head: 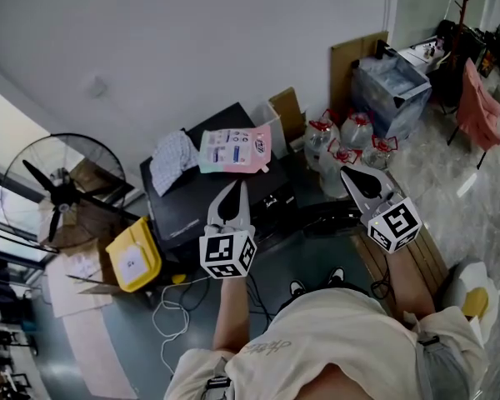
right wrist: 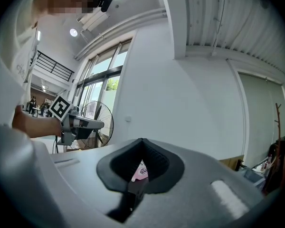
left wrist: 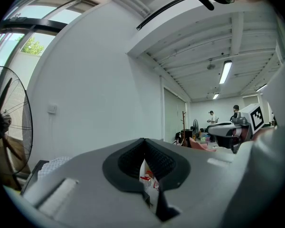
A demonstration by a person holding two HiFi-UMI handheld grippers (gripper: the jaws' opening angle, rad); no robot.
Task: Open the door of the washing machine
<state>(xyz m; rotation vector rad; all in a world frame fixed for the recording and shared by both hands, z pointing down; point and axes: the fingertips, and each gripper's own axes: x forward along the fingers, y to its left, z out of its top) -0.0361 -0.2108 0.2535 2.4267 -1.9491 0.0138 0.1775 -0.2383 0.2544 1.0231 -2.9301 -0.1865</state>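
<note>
I have the left gripper point(head: 233, 187) clenched tight on nothing, hanging over the black washing machine point(head: 187, 215). The right gripper point(head: 348, 172) is clamped shut too, also empty, off to the machine's right near the water jugs point(head: 350, 132). A pink pouch point(head: 235, 150) and a checked cloth point(head: 173, 161) lie on the lid (touching neither gripper). I can't make out the door from up here.

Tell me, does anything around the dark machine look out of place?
A pink pouch and a folded checked cloth lie on top of the dark machine; should its door be a top lid, they would block it. A white cable lies tangled on the floor beside it.
</note>
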